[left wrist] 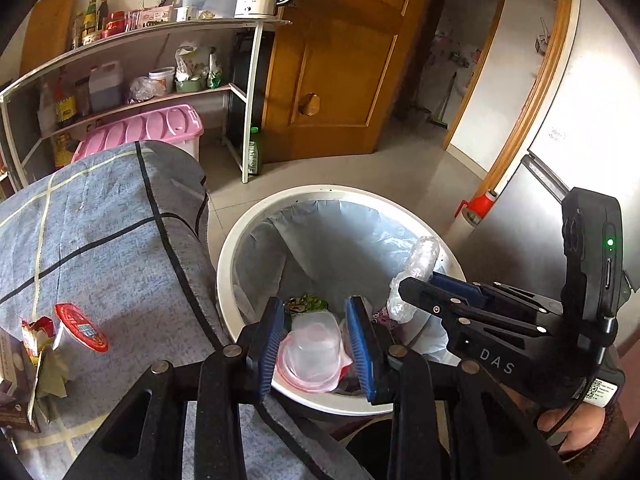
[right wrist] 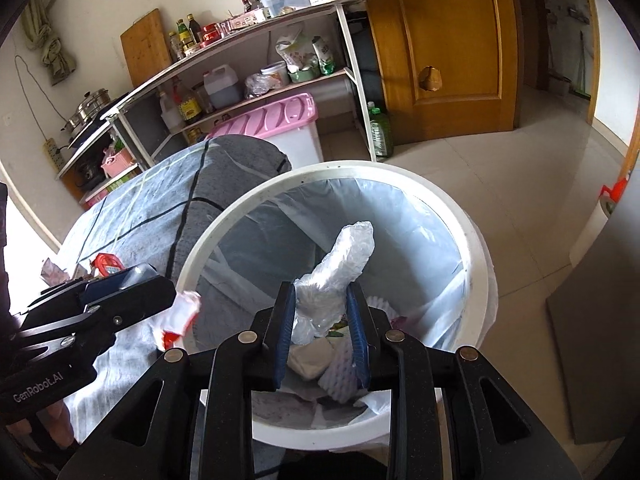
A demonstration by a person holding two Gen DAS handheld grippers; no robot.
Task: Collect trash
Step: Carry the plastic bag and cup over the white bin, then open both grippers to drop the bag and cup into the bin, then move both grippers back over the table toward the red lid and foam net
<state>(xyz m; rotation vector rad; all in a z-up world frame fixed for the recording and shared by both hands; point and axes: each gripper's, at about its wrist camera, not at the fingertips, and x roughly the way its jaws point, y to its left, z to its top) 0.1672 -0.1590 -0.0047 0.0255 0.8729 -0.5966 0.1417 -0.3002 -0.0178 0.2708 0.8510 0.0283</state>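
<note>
Trash hangs over the bin (right wrist: 476, 240) so it can drop in: the right gripper (right wrist: 320, 332) clamps a crumpled plastic bag (right wrist: 340, 264). The left gripper (left wrist: 318, 344) grasps a clear plastic cup (left wrist: 310, 354) above the rim, beside the table (left wrist: 100, 232)

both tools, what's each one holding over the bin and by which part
Left tool: a clear plastic lid with a pink rim, pinched across its sides. Right tool: a crumpled clear plastic bag, gripped at its lower end. Both are over the lined white bin.
</note>
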